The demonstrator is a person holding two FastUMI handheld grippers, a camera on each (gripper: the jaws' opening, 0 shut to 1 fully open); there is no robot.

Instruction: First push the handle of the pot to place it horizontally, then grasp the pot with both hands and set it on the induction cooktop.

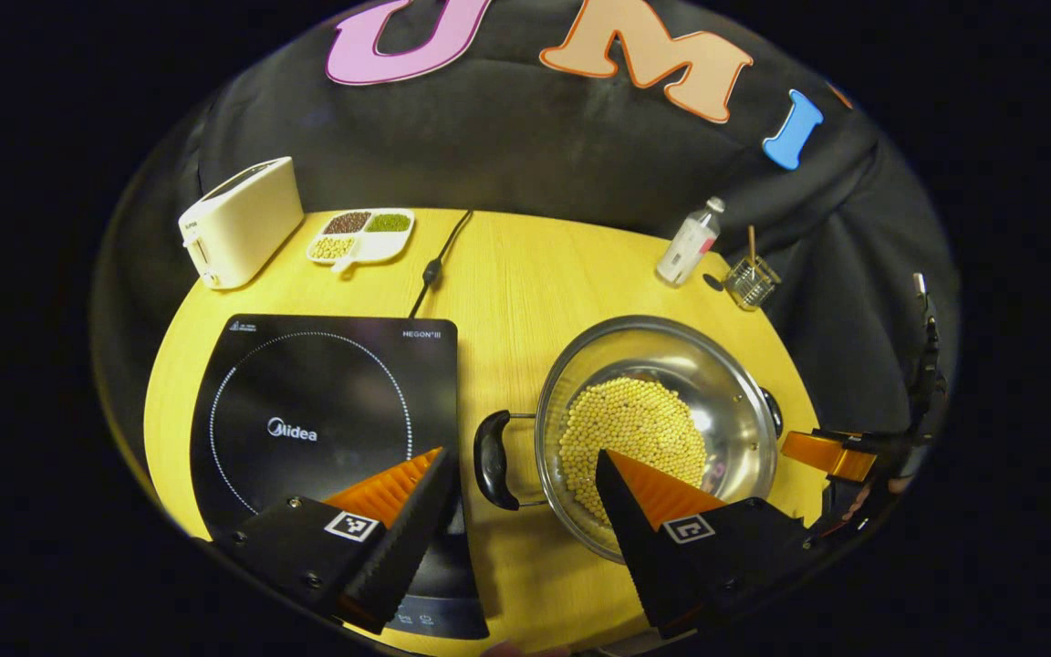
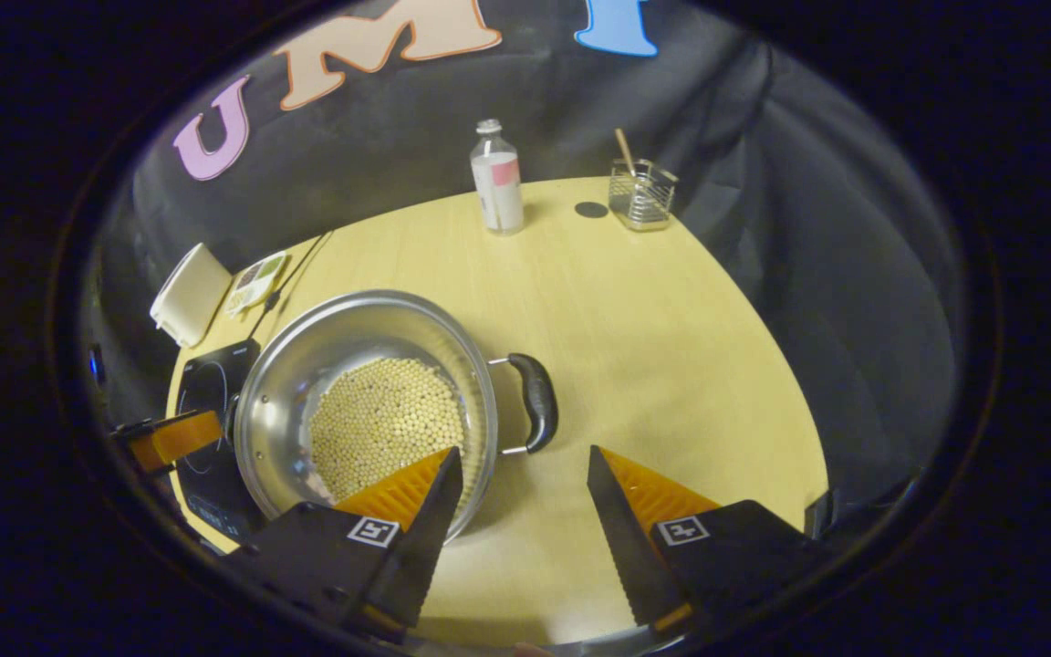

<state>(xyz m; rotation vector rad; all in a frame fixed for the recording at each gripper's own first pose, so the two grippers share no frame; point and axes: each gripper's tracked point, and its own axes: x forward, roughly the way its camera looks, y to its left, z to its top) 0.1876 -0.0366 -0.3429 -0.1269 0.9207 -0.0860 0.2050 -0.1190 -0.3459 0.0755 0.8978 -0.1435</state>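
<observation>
A round, pale yellow wooden table (image 1: 525, 274) stands in a booth walled with black cloth (image 1: 535, 155) that hangs in soft folds behind and around it. On the table, in the left gripper view, a black induction cooktop (image 1: 325, 429) lies flat, its cord (image 1: 439, 260) running toward the back edge. Just beside it, apart from its edge, sits a stainless steel pot (image 1: 658, 429) holding a layer of soybeans (image 1: 630, 438). The pot's near black handle (image 1: 492, 459) lies level and points toward the cooktop; the far handle (image 1: 772, 411) shows at the opposite rim.

At the back of the table stand a cream toaster (image 1: 238, 221), a divided white dish of beans (image 1: 361, 235), a clear bottle (image 1: 691, 242) and a small wire holder (image 1: 751, 281) with a stick in it.

The left gripper (image 1: 521, 470) hangs above the table with its jaws wide apart, one finger over the cooktop, the other over the pot's rim, the handle lying in the gap below them. The right gripper (image 1: 840, 454) shows at the pot's far side.

In the right gripper view, the right gripper (image 2: 524, 470) also stands wide apart, one finger over the pot (image 2: 366, 401), the other over bare table (image 2: 671, 347), the black handle (image 2: 536, 401) ahead of the gap. Neither clasps anything.
</observation>
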